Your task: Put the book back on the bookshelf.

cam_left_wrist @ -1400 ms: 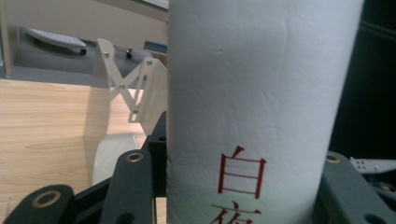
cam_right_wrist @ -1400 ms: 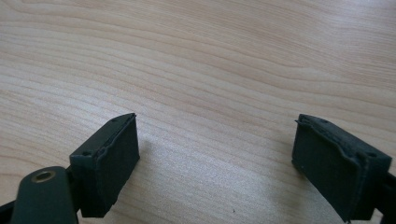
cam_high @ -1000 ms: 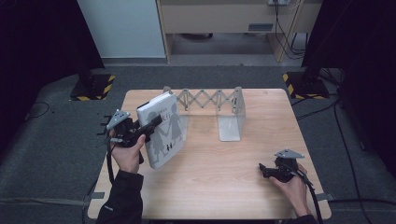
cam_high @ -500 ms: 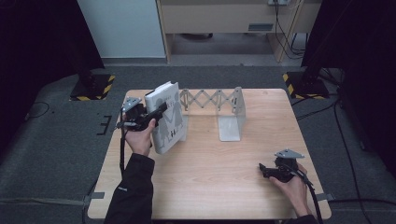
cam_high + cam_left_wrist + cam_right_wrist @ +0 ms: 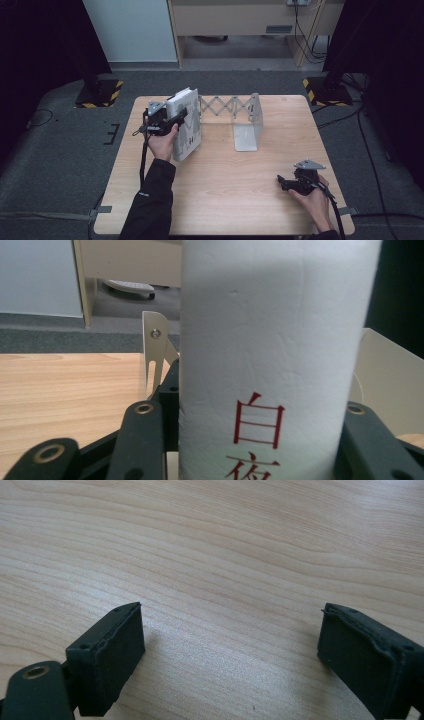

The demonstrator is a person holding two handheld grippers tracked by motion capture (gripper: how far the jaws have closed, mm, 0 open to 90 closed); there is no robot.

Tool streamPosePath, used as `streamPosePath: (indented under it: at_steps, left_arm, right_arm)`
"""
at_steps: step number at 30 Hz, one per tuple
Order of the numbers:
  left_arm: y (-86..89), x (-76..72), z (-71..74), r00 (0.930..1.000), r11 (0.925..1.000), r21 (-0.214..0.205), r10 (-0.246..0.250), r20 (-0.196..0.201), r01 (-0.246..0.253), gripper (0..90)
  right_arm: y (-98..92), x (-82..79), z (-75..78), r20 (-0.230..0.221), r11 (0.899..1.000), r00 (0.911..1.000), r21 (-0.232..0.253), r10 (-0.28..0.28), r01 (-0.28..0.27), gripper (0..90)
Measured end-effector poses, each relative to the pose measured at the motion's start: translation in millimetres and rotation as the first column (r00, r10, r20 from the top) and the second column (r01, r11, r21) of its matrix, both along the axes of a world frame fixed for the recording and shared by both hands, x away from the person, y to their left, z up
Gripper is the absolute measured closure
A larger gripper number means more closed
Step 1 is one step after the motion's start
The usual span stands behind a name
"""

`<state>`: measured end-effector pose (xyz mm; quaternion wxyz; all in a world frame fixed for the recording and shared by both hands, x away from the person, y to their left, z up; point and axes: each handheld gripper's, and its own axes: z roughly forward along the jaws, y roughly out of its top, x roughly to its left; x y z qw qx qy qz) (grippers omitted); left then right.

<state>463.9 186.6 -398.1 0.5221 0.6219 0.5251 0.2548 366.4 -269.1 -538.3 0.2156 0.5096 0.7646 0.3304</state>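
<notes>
A thick white book (image 5: 186,125) with red characters on its spine (image 5: 275,350) stands nearly upright at the table's far left. My left gripper (image 5: 182,114) is shut on it, one jaw on each cover (image 5: 252,440). The book sits right at the left end of a metal expanding book rack (image 5: 232,107), whose pale end plate (image 5: 155,340) shows just behind the spine. My right gripper (image 5: 281,182) rests low at the table's front right. It is open, with bare wood between its pads (image 5: 230,655).
The wooden table (image 5: 225,200) stretches between both hands. The rack's right end plate (image 5: 248,127) stands with its foot flat on the wood. On the floor beyond are striped stand bases (image 5: 100,95) (image 5: 320,85) and a cabinet (image 5: 240,20).
My left hand has carried the book away from me and to the right, up against the rack's left end, and stood it more upright. The right gripper has stayed put.
</notes>
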Motion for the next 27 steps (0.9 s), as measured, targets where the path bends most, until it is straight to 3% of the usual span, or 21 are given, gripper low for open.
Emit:
streamPosePath:
  at_steps: [11, 17, 27]
  left_arm:
    - [-5.6, 4.0, -8.2, 0.9995, 0.9996, 0.027, 0.003, 0.031, -0.004, 52.1]
    - [-6.2, -10.8, -11.6, 0.9989, 0.9971, 0.076, -0.006, 0.047, 0.003, 51.7]
    - [7.1, -47.7, -29.1, 0.9995, 0.9966, 0.08, -0.024, 0.021, 0.023, 51.1]
  right_arm:
    - [-0.1, 0.4, 0.0, -0.001, 1.0, 1.0, 0.0, 0.002, -0.002, 11.5]
    - [-0.2, 0.4, 0.0, -0.001, 1.0, 1.0, -0.002, 0.004, -0.004, 11.5]
    - [-0.1, 0.4, 0.0, -0.001, 1.0, 1.0, -0.002, 0.004, -0.004, 11.5]
